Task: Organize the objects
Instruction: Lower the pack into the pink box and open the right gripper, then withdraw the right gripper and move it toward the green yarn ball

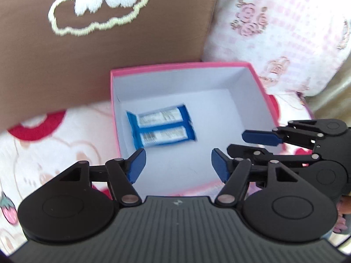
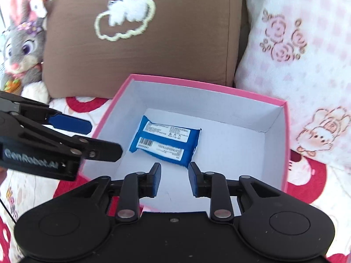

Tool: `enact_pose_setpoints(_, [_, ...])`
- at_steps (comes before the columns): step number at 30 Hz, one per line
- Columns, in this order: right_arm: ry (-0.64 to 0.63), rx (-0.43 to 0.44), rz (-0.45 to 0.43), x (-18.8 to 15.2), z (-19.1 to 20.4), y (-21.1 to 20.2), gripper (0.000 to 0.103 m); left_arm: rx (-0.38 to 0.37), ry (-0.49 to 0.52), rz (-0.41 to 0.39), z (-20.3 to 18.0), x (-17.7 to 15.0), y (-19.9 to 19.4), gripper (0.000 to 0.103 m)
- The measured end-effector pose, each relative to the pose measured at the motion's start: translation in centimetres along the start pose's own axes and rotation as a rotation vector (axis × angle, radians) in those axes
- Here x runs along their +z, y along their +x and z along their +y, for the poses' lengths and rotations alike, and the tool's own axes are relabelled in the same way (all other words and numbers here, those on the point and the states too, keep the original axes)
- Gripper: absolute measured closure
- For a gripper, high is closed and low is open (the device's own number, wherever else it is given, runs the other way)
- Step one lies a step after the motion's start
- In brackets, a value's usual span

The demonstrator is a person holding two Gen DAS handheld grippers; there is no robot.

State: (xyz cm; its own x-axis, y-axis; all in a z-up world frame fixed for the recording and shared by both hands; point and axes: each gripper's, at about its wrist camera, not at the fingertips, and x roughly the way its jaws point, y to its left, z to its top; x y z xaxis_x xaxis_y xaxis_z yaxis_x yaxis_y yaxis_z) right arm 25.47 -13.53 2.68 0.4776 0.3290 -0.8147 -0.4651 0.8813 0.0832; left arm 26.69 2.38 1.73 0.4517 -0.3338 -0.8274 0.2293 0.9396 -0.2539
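Blue wet-wipes packet lies label-up on the floor of the open pink box, both tongs above it and empty.

The wet-wipes packet sits left of centre in the pink box, which rests on a printed blanket before a brown cushion. It looks light, soft and squashy with a slick film wrapper (likely to slip), so a grip across its short middle seems safest. The left tongs stand parted about halfway, the right tongs narrowly parted, nothing between either pair; both tilt steeply down over the box's near edge.
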Motion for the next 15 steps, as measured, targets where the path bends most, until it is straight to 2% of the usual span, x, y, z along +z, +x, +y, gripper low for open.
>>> enact_pose_setpoints(3, [-0.004,0.005,-0.011,-1.0,0.0,-1.8,0.068,0.030,0.020,0.002,-0.7,-0.9,-0.7,0.038])
enact_pose_setpoints(6, [-0.030,-0.020,-0.018,-1.7,0.5,-2.9,0.066,0.008,0.017,0.004,-0.8,-1.7,-2.3,0.038])
enact_pose_setpoints(11, [-0.075,-0.055,-0.049,-3.2,1.7,-5.1,0.050,0.058,0.038,-0.015,-1.0,-3.0,-4.2,0.037])
enact_pose_setpoints(15, [-0.072,-0.053,-0.071,-4.4,2.4,-6.7,0.042,0.087,0.058,0.001,-0.7,-3.9,-5.7,0.035])
